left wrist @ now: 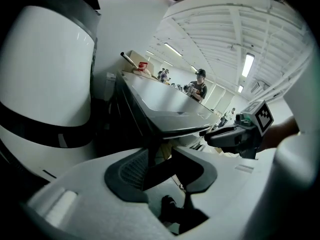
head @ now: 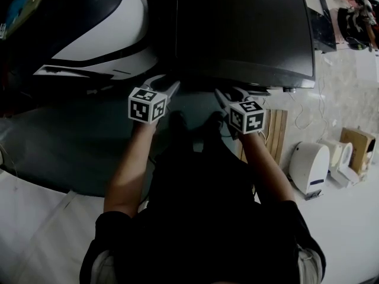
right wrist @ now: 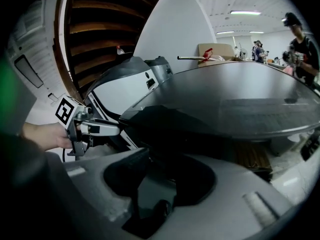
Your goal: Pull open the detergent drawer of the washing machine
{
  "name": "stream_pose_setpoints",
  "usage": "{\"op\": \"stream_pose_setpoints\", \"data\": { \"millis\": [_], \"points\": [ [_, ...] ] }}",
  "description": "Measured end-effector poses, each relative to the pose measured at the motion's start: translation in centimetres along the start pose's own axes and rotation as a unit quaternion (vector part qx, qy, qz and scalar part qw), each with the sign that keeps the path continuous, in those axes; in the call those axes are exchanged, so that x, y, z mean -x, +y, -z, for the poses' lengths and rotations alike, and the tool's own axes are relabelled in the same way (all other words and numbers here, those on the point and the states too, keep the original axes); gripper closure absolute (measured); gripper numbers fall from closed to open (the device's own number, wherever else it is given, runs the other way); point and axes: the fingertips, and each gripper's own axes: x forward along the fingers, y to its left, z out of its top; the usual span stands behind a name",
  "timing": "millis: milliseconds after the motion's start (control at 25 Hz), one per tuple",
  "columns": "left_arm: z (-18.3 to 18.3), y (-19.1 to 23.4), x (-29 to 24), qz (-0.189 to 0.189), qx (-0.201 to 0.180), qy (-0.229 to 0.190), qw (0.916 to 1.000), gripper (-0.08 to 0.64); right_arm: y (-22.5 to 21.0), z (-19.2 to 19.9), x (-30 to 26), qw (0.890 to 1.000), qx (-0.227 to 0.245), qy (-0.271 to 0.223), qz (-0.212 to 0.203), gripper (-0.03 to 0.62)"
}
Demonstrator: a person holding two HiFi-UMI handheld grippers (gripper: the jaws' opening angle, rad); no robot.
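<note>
Step in hand: the approach. Both tools hang just before the near edge of the washing machine (head: pixel 243 28) and nothing is gripped yet.
Left tool (head: pixel 167 83): its jaws stand apart and empty. Its own view shows only the machine's dark front beyond the gap.
Right tool (head: pixel 231 93): its jaws are likewise spread wide, with nothing between the pads.
Machine's place: straight ahead of the person, with a rounded white appliance (head: pixel 100 22) to its left.
Detergent drawer: it cannot be picked out. It is judged to sit on the front face under the top's near lip, which is in deep shadow in every view.
Look: the top is dark grey, flat and glossy with a thin projecting front edge. No handle recess shows, and nothing seems to be pulled out.
Next move: one tool probably has to find the drawer's front lip, close on it and draw straight back toward the person. The poor light makes a mis-aimed grip the likely risk.
</note>
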Motion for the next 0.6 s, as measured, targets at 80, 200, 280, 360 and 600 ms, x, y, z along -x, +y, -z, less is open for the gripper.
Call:
{"op": "stream_pose_setpoints", "data": {
  "millis": [80,200,280,360,600],
  "points": [
    [-0.1,-0.2,0.0,0.003,-0.004,0.001,1.0000,0.405,-1.0,-0.2,0.8,1.000,-0.002,-0.010,0.029,0.448],
    [-0.2,-0.5,0.0,0.005,-0.008,0.003,1.0000,0.405,-1.9,-0.7,1.6,0.998,-0.007,-0.024,0.054,0.448],
    [-0.2,-0.5,-0.1,0.004,-0.007,0.003,1.0000,0.405,-2.3,-1.0,1.7,0.998,-0.001,-0.029,0.059,0.448],
    [-0.2,-0.4,-0.2,0.002,-0.008,0.003,1.0000,0.405,-2.3,-1.1,1.4,0.998,0.009,-0.027,0.059,0.448],
    [-0.1,-0.6,-0.3,-0.001,-0.018,0.007,0.9998,0.413,-2.0,-0.6,1.3,0.997,0.032,-0.022,0.059,0.446]
  ]
}}
